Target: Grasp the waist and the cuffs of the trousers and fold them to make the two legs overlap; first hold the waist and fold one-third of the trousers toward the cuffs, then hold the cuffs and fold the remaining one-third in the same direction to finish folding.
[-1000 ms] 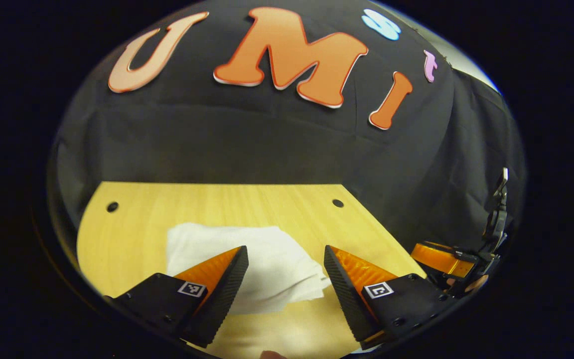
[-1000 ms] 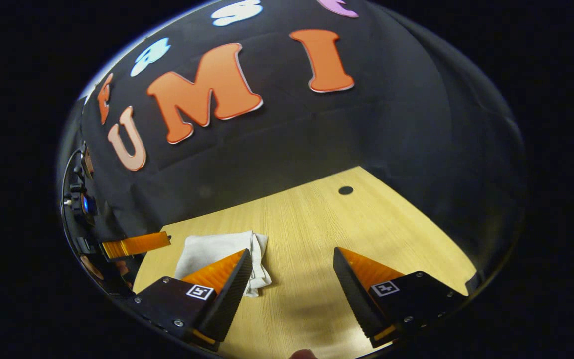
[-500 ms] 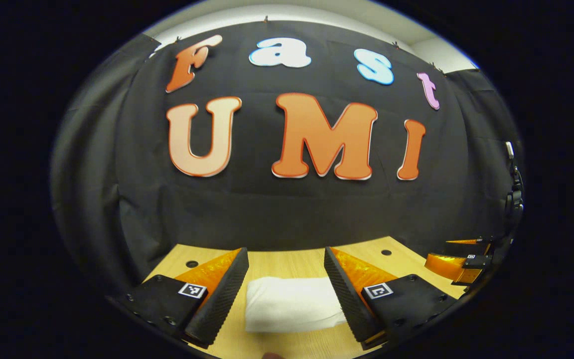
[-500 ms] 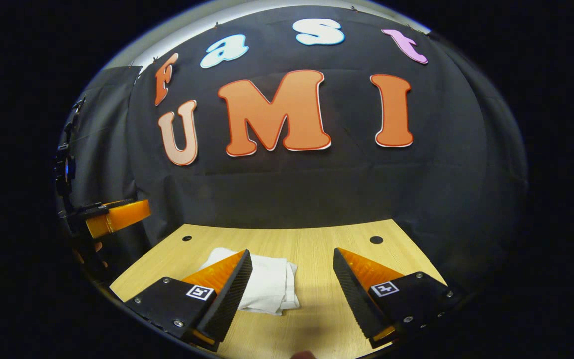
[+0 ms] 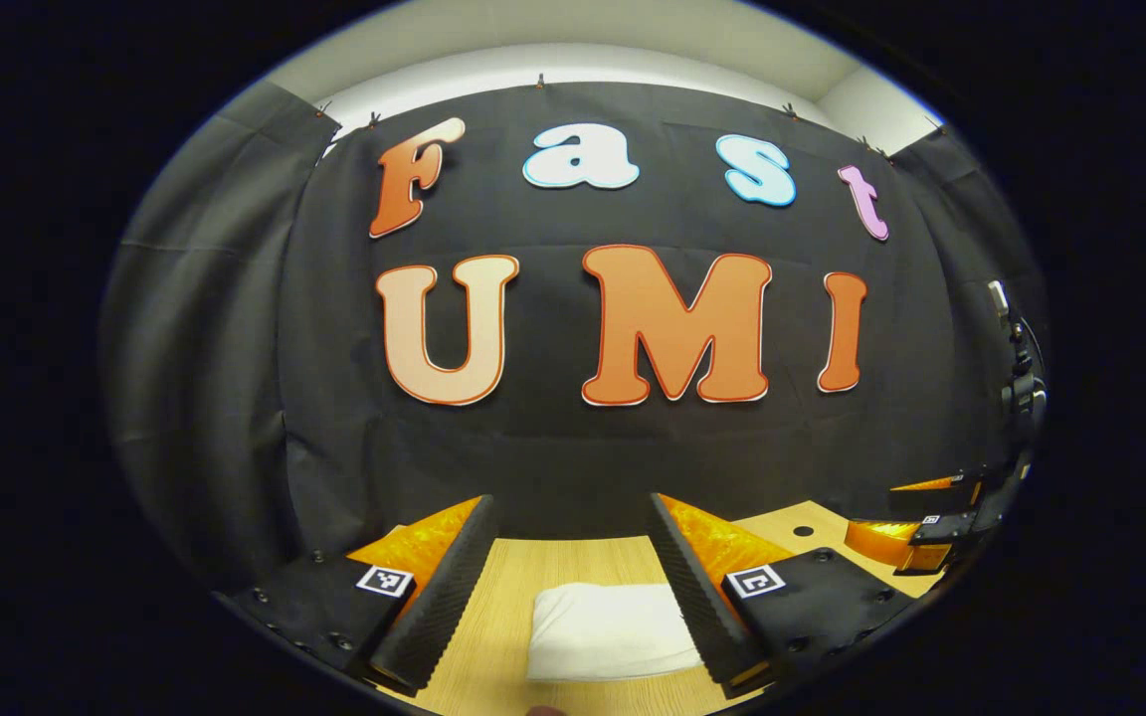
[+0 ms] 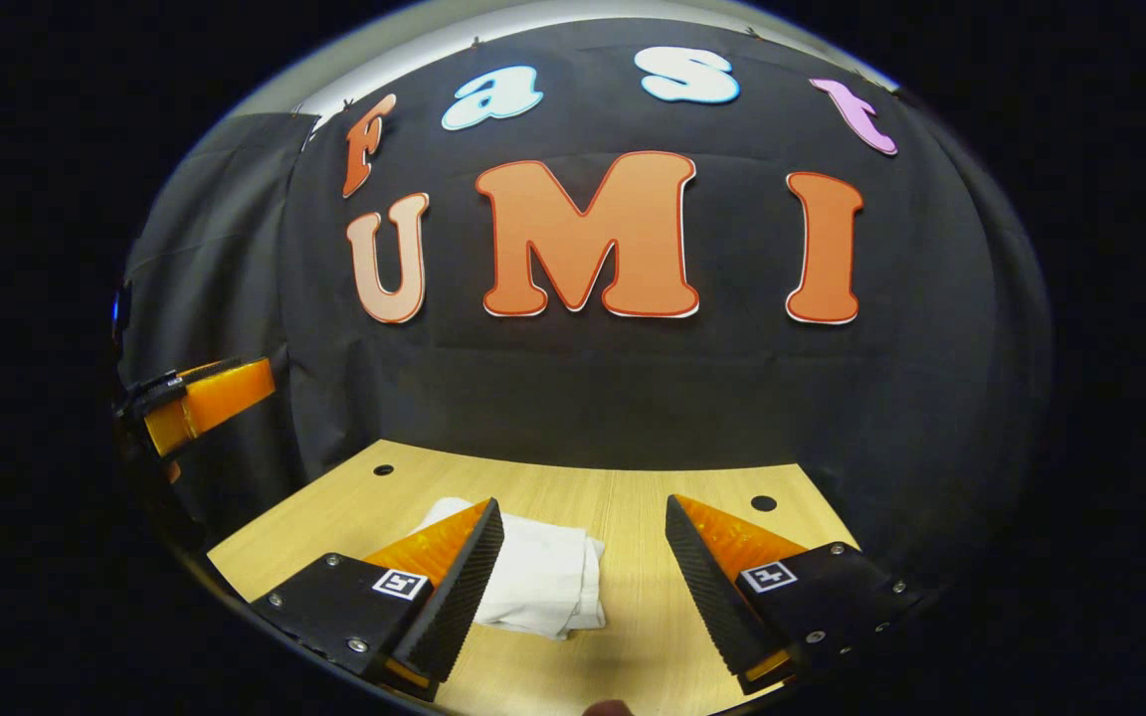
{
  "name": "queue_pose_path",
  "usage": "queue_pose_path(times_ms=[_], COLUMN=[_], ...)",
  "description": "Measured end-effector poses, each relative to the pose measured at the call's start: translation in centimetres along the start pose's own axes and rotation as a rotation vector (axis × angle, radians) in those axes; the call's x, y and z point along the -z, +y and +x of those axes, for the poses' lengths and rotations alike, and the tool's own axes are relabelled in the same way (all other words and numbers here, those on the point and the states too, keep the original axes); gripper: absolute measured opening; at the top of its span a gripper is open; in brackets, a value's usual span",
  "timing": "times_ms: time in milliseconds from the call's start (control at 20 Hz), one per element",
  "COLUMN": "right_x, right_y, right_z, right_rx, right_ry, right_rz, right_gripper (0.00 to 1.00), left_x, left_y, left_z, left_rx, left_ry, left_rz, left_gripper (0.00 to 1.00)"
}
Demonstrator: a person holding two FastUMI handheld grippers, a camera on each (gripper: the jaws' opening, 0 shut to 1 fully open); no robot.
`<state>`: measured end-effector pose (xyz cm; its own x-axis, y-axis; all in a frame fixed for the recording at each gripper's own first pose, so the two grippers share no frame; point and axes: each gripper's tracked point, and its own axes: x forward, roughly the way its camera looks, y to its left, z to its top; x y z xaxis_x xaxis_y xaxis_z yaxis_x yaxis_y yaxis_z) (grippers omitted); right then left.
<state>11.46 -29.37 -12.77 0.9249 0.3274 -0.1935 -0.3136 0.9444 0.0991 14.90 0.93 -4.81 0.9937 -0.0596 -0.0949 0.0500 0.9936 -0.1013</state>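
1. Wooden surface (image 6: 633, 497) against black cloth wall.
2. Trousers (image 5: 613, 641) lie folded compact mid-surface.
3. Left tongs (image 5: 573, 587) and right tongs (image 6: 583, 582) gape wide, holding nothing, raised above trousers.
4. Folding looks finished; next: withdraw.

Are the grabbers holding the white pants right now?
No. Both the left gripper and the right gripper are open and hold nothing. The folded trousers lie on the table.
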Motion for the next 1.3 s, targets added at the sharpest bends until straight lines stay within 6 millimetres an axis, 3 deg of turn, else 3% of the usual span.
queue_pose_path(times_ms=[250, 350, 750, 1200, 1300], right_x=[-2.7, -3.4, -2.2, -3.7, -3.2], right_y=[1.3, 2.0, 1.4, 1.3, 1.1], right_z=[0.7, 0.7, 0.7, 1.1, 1.2], right_rx=[-0.015, -0.022, -0.006, -0.015, -0.009], right_ry=[-0.028, -0.044, -0.051, -0.128, -0.120], right_rz=[-0.011, -0.020, -0.047, -0.064, -0.088], right_gripper=[0.98, 0.98, 0.99, 0.99, 0.99], left_x=[-3.0, -4.0, -2.8, -2.4, -2.3], left_y=[2.0, 1.8, 1.0, 1.5, 1.3], left_z=[1.4, 2.0, 2.0, 2.4, 2.5], left_rx=[-0.009, -0.002, -0.002, -0.024, -0.020], left_ry=[-0.049, -0.059, -0.043, -0.039, -0.042], left_rz=[0.003, 0.006, 0.049, 0.021, 0.025], left_gripper=[0.98, 0.99, 0.99, 0.99, 0.99])
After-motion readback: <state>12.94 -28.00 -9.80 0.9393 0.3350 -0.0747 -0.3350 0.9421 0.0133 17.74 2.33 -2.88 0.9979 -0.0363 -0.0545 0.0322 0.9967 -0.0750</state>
